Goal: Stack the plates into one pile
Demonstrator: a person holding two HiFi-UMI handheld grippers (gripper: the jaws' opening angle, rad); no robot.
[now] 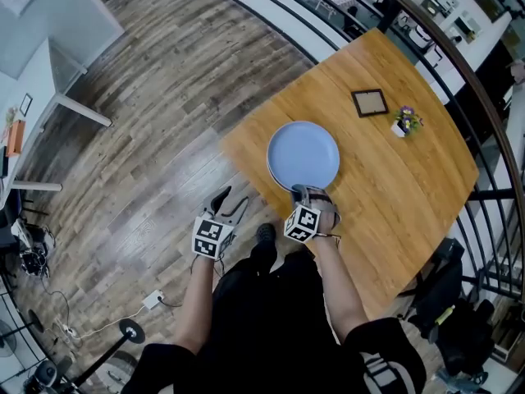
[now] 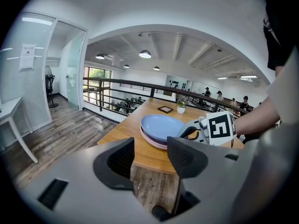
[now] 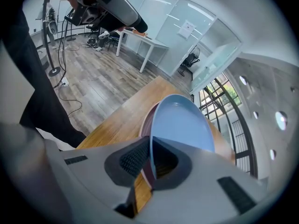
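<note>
Head view: blue plate point(image 1: 303, 154) on wooden surface point(image 1: 410, 179), right claw point(image 1: 302, 191) at its near rim; left claw point(image 1: 232, 203) off the edge, over floor point(image 1: 148, 138).
Left gripper view: jaws apart, empty; blue sits over pink plate point(image 2: 152, 141).
Right gripper view: jaws clamped on blue plate's rim.

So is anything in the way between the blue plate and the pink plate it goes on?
No, nothing visible. The right gripper is shut on the blue plate's near rim, and that plate sits right over the pink plate. The picture frame and the little flower pot stand farther off on the table.
</note>
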